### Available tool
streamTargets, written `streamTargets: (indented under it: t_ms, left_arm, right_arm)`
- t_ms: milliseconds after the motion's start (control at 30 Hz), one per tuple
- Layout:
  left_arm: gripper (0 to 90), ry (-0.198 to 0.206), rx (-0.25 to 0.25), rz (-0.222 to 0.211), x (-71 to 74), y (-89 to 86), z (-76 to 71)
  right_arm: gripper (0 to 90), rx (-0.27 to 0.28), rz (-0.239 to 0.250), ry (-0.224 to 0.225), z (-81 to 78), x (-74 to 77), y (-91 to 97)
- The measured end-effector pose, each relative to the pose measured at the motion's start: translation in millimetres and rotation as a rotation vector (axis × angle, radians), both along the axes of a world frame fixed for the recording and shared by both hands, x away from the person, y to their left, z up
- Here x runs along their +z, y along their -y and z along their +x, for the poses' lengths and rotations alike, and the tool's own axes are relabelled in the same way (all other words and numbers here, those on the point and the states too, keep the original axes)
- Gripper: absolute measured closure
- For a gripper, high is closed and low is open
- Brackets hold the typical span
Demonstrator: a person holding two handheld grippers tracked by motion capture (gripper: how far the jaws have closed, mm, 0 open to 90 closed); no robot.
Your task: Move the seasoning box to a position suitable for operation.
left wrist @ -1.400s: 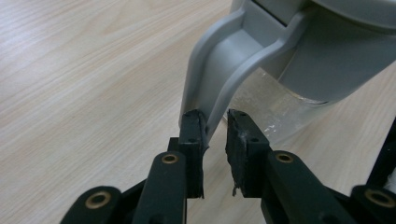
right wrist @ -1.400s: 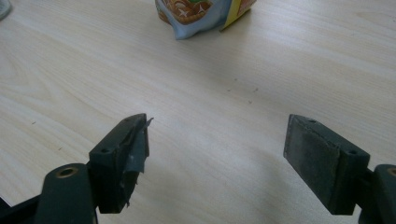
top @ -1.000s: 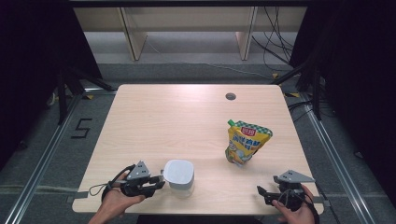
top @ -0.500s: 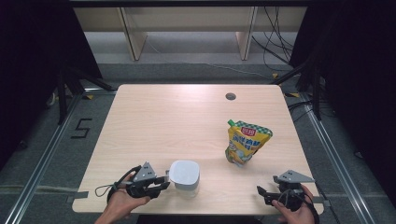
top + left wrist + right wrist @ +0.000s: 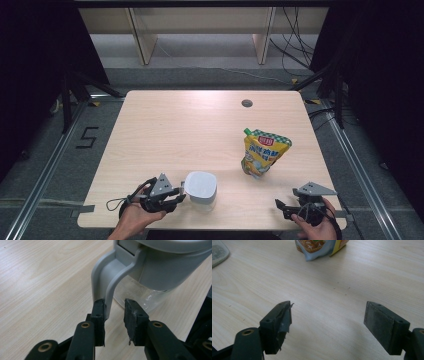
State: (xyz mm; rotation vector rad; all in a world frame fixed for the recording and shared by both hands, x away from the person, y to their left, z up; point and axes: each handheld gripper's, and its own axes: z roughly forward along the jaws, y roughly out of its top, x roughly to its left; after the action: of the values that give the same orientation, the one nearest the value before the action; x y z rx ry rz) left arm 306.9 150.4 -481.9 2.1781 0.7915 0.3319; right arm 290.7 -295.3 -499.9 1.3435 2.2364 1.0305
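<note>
Left gripper (image 5: 114,312) is straddling the jug's handle (image 5: 110,287), jaws just eased wider, not clamped, lining up a carrying hold; right gripper (image 5: 328,322) is idling wide open.

I'm looking down on a light wooden table (image 5: 165,130), grain running crosswise, with a small round cable hole (image 5: 246,103) near its far edge, right of centre. Two things stand on the top. Near my front edge, a little left of centre, there's a grey-lidded jug (image 5: 201,189) with a clear body resting flat on the wood. Over to the right, well apart from it, a yellow spouted pouch (image 5: 263,154) stands upright, green cap at its upper left corner. I can see the table sits on a grey floor (image 5: 60,165) with a "5" marked to its left.
</note>
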Motion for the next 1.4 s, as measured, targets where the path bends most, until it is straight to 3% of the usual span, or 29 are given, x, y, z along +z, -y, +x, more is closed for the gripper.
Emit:
streamTargets:
  t_ms: [67, 133, 300, 333, 400, 500, 600, 633, 700, 733, 767, 800, 833, 900, 1067, 1133, 1167, 1200, 1267, 1400]
  left_arm:
    - [68.7, 0.021, -0.014, 0.014, 0.6, -1.6, 0.7]
    - [67.9, -0.001, -0.006, -0.015, 0.4, -2.8, -0.3]
    - [62.4, 0.029, 0.007, -0.011, 2.9, -12.7, 1.9]
    - [61.9, 0.033, 0.012, -0.037, 2.3, -14.1, 2.1]
    - [60.9, 0.046, 0.000, -0.038, 3.0, -18.1, 2.9]
    - [59.4, 0.046, 0.005, -0.083, 1.9, -19.7, 1.2]
    - [58.5, 0.059, -0.012, -0.089, 2.3, -21.5, 3.3]
    - [58.1, 0.067, -0.020, -0.098, 1.7, -21.9, 4.2]
    - [57.7, 0.077, -0.041, -0.086, 2.3, -24.1, 6.3]
    - [57.4, 0.097, -0.063, -0.101, 1.3, -24.8, 8.5]
    - [57.2, 0.079, -0.043, -0.104, 1.8, -24.6, 7.7]
    - [57.1, 0.085, -0.060, -0.106, 2.0, -26.0, 9.9]
    - [57.0, 0.084, -0.055, -0.130, 1.4, -25.7, 10.3]
    - [56.8, 0.085, -0.061, -0.132, 2.6, -27.3, 11.5]
    - [56.9, 0.106, -0.114, -0.140, 2.0, -27.4, 16.5]
    - [57.1, 0.103, -0.133, -0.130, 1.6, -26.6, 17.9]
    - [57.2, 0.100, -0.128, -0.148, 0.1, -24.3, 17.5]
    - [57.3, 0.112, -0.154, -0.126, 0.4, -24.7, 19.9]
    - [57.7, 0.096, -0.160, -0.138, -1.4, -22.1, 21.5]
    - [59.3, 0.105, -0.189, -0.146, -4.7, -19.6, 26.8]
  right_arm:
    - [23.4, -0.022, 0.017, -0.028, -2.5, 1.0, -2.3]
    - [23.4, 0.005, -0.015, 0.009, -0.4, -0.4, 0.6]
    - [23.4, -0.007, 0.006, -0.006, -0.8, 0.7, 0.5]
    - [23.4, -0.007, 0.006, -0.006, -0.8, 0.8, 0.6]
    - [23.4, -0.009, 0.005, -0.005, -0.7, 0.7, 0.5]
    - [23.4, -0.006, 0.004, -0.006, -1.0, 1.1, 0.4]
    - [23.4, -0.003, 0.007, -0.004, -1.1, 1.1, 0.0]
    - [23.4, 0.007, -0.005, 0.015, -0.3, 0.0, 0.8]
    - [23.4, -0.028, 0.030, -0.028, -3.5, 1.9, -2.7]
    - [23.4, 0.013, 0.003, 0.006, -0.5, 0.4, 0.7]
    - [23.4, 0.012, 0.003, 0.006, -0.6, 0.6, 0.8]
    - [23.3, -0.013, 0.003, -0.004, -0.7, 0.9, -0.8]
    - [23.3, -0.016, 0.005, -0.007, -0.7, 1.0, -1.1]
    - [23.3, -0.006, 0.000, 0.004, -0.5, 1.1, -0.3]
    - [23.3, -0.006, 0.004, -0.002, -0.4, 0.7, -1.7]
    - [23.3, 0.007, 0.016, -0.007, -1.0, 1.5, -0.9]
    - [23.3, 0.006, 0.016, -0.010, -1.1, 1.5, -1.0]
    - [23.3, 0.004, 0.017, -0.013, -1.3, 1.6, -1.2]
    - [23.3, 0.005, 0.017, -0.014, -1.2, 1.6, -1.3]
    - [23.3, 0.002, 0.008, -0.003, -1.2, 1.7, -0.9]
